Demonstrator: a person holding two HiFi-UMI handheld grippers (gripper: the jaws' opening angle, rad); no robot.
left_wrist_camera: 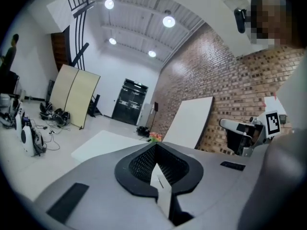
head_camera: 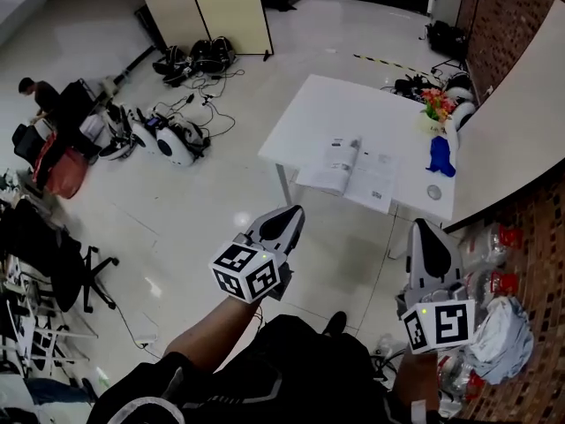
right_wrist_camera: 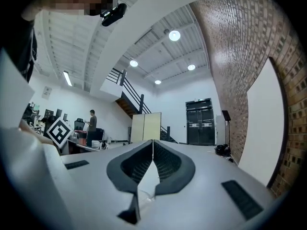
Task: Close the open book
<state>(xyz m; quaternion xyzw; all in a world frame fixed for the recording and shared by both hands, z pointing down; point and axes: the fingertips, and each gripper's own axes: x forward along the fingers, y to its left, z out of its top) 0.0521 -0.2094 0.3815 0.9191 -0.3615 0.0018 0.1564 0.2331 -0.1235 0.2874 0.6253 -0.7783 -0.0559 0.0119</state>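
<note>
An open book (head_camera: 355, 173) lies flat, pages up, near the front edge of a white table (head_camera: 327, 113) ahead of me. My left gripper (head_camera: 296, 210) is held out over the floor, short of the table, with its jaws shut and nothing between them. My right gripper (head_camera: 422, 226) hangs to the right, near the table's front right corner, also shut and holding nothing. In the left gripper view the left gripper (left_wrist_camera: 155, 144) points over the table (left_wrist_camera: 103, 145). The right gripper (right_wrist_camera: 152, 142) looks level across the room; the book is not in either gripper view.
On the table's right side stand a blue object (head_camera: 440, 156), a flower bunch (head_camera: 436, 104) and a small round thing (head_camera: 433, 192). A white board (head_camera: 512, 140) leans on the brick wall at right. Bags and bottles (head_camera: 494, 325) lie on the floor by the wall. Robots and cables (head_camera: 177, 131) clutter the left.
</note>
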